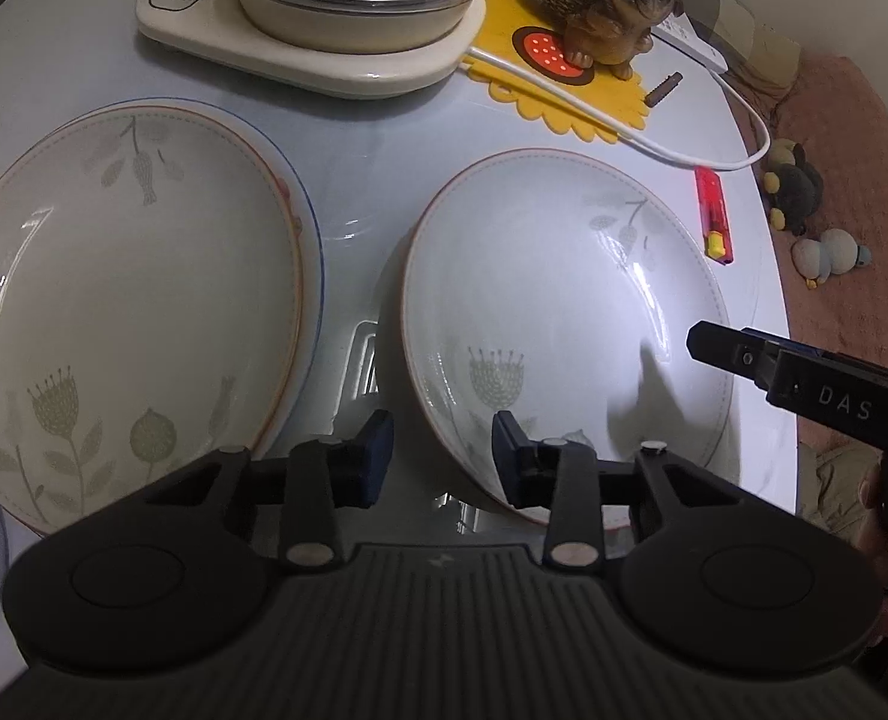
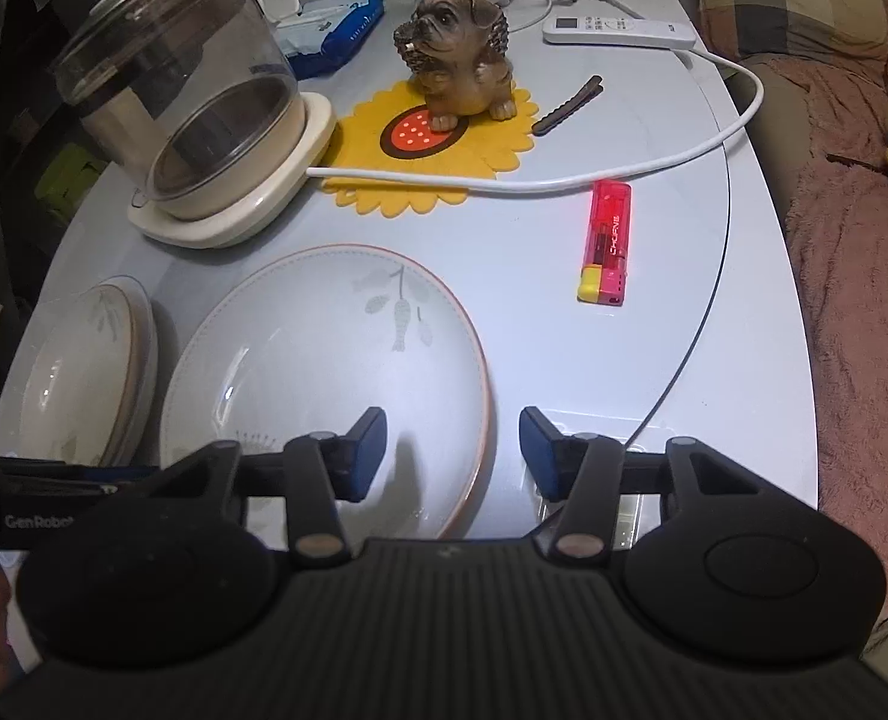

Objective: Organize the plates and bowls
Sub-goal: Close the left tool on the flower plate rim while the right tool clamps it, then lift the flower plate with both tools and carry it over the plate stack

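A white plate with an orange rim and a grey plant pattern (image 1: pixel 564 324) lies on the pale table; it also shows in the right wrist view (image 2: pixel 324 372). To its left a like plate (image 1: pixel 132 300) rests on a blue-rimmed plate (image 1: pixel 315 240), also seen in the right wrist view (image 2: pixel 84 372). My left gripper (image 1: pixel 442 459) is open, its jaws astride the single plate's near left rim. My right gripper (image 2: pixel 453 453) is open, its jaws astride that plate's right rim; it also shows in the left wrist view (image 1: pixel 738 354).
A glass kettle on a cream base (image 2: pixel 216 138) stands at the back left. A dog figurine (image 2: pixel 456 54) sits on a yellow mat (image 2: pixel 432 150). A white cable (image 2: pixel 564 180), a red lighter (image 2: pixel 606 240), a hair clip (image 2: pixel 567 105) and a remote (image 2: pixel 618 30) lie to the right. A pink sofa (image 2: pixel 852 276) lies beyond the table edge.
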`<move>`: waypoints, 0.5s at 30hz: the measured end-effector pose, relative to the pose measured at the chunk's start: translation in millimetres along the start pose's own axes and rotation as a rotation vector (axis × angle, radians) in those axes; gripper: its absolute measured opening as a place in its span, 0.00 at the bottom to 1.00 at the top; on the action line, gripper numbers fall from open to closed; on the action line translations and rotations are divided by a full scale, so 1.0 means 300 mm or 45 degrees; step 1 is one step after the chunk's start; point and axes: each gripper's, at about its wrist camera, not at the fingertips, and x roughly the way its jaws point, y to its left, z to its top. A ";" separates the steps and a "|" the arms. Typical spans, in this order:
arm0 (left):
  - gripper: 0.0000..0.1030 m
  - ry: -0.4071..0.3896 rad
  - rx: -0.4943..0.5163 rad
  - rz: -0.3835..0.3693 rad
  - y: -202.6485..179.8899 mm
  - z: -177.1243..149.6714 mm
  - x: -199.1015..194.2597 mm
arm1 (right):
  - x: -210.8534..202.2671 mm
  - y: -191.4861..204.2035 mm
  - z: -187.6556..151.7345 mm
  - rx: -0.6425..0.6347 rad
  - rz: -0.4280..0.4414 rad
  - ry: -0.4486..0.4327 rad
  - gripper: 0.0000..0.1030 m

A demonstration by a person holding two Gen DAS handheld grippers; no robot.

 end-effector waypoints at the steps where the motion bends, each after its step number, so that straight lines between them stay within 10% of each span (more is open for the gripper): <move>1: 0.36 0.000 -0.007 0.005 0.002 0.004 0.005 | 0.010 0.002 0.001 -0.010 -0.009 -0.003 0.45; 15: 0.29 -0.032 0.019 0.016 -0.030 0.019 0.055 | 0.083 -0.012 0.018 -0.069 0.042 -0.002 0.26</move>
